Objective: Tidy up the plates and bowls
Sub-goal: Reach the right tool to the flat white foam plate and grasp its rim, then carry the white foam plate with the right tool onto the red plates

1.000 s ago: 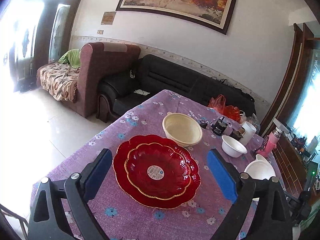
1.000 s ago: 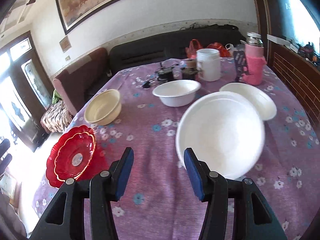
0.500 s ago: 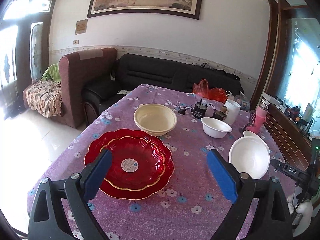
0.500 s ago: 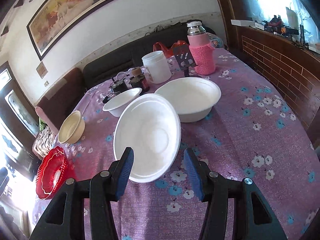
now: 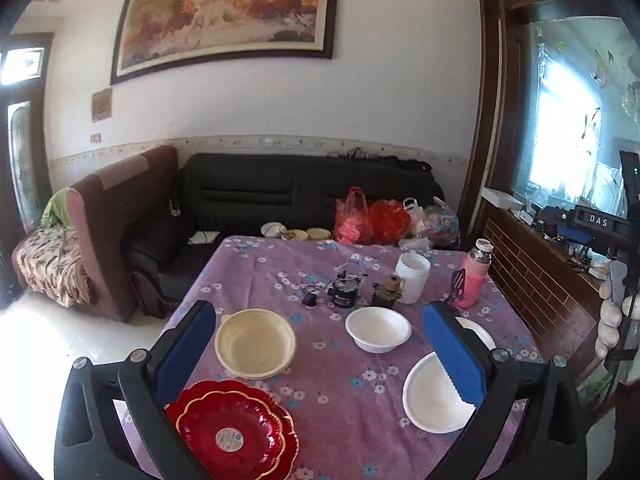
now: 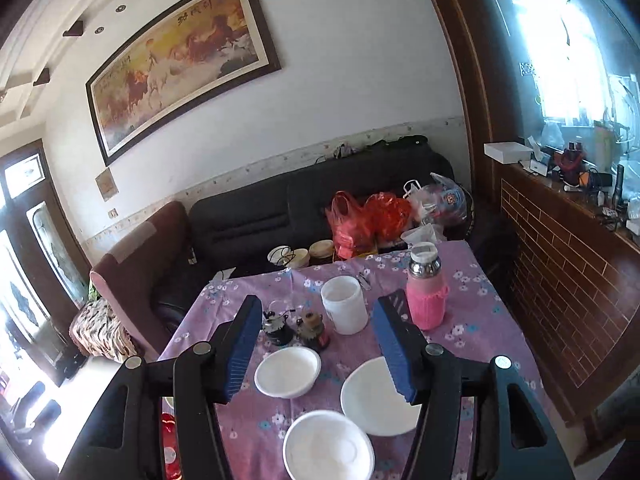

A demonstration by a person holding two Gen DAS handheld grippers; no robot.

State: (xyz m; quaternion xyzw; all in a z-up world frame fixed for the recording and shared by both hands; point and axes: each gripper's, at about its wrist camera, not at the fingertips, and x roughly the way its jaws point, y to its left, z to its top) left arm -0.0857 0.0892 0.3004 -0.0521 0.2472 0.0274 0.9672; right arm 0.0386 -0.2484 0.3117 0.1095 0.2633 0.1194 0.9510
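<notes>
Your left gripper (image 5: 320, 356) had its jaws spread wide with nothing between them, and they had just been opening further; your right gripper (image 6: 316, 354) also stood released over the table, its jaws narrower, just opening too, and gripping nothing. Past the left gripper's blue pads (image 5: 454, 354) lay the cream bowl (image 5: 256, 342) on the purple flowered tablecloth (image 5: 332, 388), with the red scalloped plates (image 5: 234, 432) stacked one inside the other just in front of it at the near edge. To the right of the cream bowl sat a small white bowl (image 5: 378, 328), and nearer you a white plate (image 5: 436, 396), partly hidden behind the right-hand pad, with the rim of another white dish (image 5: 478, 330) just behind it. From your right wrist view the same small white bowl (image 6: 288, 372) sat between the fingers, a wider white bowl (image 6: 376, 398) lay beside it under the right pad, and the white plate (image 6: 328, 446) lay closest, near the lower edge. Further back stood a white jar (image 6: 344, 310), a pink-sleeved flask (image 6: 426, 292) and a few small dark items (image 6: 292, 326). Beyond the table were a black sofa (image 5: 312, 192) with red bags (image 5: 372, 220), and a horse painting (image 5: 224, 16) on the wall. Your gloved hand (image 5: 610, 320) showed at the far right of the left view
</notes>
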